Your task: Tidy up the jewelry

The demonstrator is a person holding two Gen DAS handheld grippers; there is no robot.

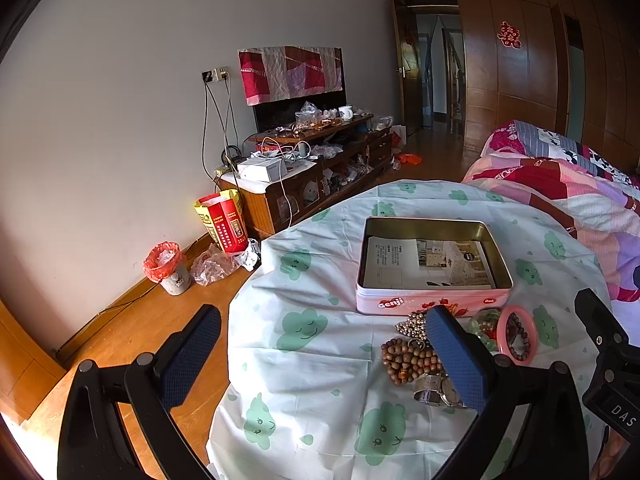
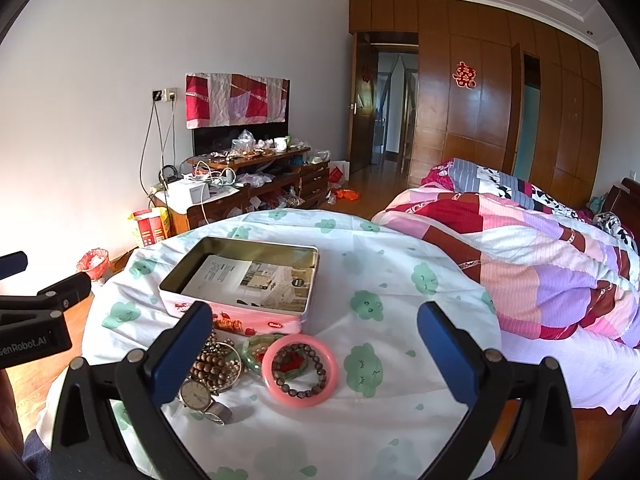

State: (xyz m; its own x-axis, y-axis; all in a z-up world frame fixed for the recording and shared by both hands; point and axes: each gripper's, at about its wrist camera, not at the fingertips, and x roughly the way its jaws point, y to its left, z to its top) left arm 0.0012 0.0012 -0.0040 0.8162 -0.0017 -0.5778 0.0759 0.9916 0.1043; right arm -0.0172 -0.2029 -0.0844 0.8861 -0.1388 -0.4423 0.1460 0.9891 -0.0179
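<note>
We are at the start — both claws, left (image 1: 322, 354) and right (image 2: 314, 342), gape empty, and next we must grip the bangle (image 2: 300, 372) just under the right one and lift it ahead into the tin (image 2: 240, 280).

Bright daylight enters low from the left, glaring on the floor (image 1: 132, 332); sharp focus, fisheye-bent, dark-vignetted edges.

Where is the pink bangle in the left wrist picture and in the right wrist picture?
Left wrist view: the pink bangle lies at lower right, just right of the left gripper's right finger.
Right wrist view: the bangle lies at lower centre, between the right gripper's fingers.
Shared landmark: the open Genji tin lies just behind it in both.
</note>
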